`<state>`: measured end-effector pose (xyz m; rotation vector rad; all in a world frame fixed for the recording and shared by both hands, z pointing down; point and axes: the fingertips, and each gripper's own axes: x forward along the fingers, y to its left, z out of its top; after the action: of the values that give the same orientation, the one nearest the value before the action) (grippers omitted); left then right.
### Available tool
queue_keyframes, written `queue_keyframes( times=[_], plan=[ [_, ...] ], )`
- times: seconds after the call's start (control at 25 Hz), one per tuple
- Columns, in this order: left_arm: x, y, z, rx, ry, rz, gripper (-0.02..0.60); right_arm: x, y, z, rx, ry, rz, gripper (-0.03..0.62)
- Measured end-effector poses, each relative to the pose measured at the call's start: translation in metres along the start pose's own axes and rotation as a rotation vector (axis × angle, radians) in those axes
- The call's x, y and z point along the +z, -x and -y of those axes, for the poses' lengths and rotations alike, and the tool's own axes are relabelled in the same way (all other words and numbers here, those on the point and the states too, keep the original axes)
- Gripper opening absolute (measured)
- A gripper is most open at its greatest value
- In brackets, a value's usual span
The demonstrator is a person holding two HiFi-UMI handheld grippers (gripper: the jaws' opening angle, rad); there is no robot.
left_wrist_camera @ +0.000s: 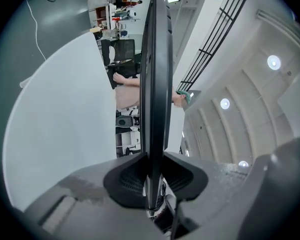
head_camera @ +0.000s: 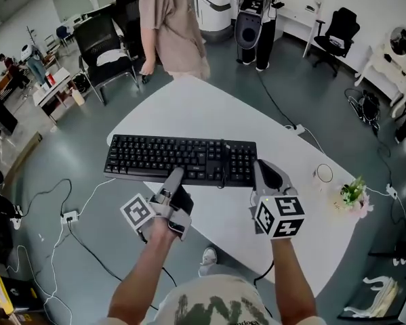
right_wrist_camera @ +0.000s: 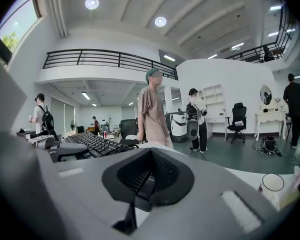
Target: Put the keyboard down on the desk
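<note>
Desk point(head_camera: 189, 107) lies beneath keyboard point(head_camera: 182, 158); left claw point(left_wrist_camera: 153, 179)'s view shows it clamped.

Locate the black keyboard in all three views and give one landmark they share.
Head view: black keyboard mid-frame, over the white desk.
Left gripper view: keyboard edge-on, upright at centre, clamped between the jaws.
Right gripper view: keyboard left of centre, keys showing.
Shared landmark: the person in a beige top, beyond the desk.

Grey floor point(head_camera: 311, 100), black office chair point(head_camera: 101, 42), mezzanine railing point(right_wrist_camera: 104, 58), round ceiling lights point(right_wrist_camera: 91, 3).
</note>
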<state>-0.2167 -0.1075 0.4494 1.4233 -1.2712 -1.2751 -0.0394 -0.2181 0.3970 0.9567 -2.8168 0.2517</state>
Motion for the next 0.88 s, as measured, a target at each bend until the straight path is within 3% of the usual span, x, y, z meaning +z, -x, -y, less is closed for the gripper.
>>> queue_keyframes(
  times=[0.4, 0.88],
  plan=[
    [0.003, -0.067, -0.020, 0.023, 0.023, -0.079, 0.092, 0.004, -0.040, 0.046, -0.068, -0.043, -0.007, -0.002],
    [0.005, -0.096, -0.025, 0.004, 0.045, -0.184, 0.094, 0.004, -0.042, 0.051, -0.157, -0.049, -0.010, -0.002]
  ],
)
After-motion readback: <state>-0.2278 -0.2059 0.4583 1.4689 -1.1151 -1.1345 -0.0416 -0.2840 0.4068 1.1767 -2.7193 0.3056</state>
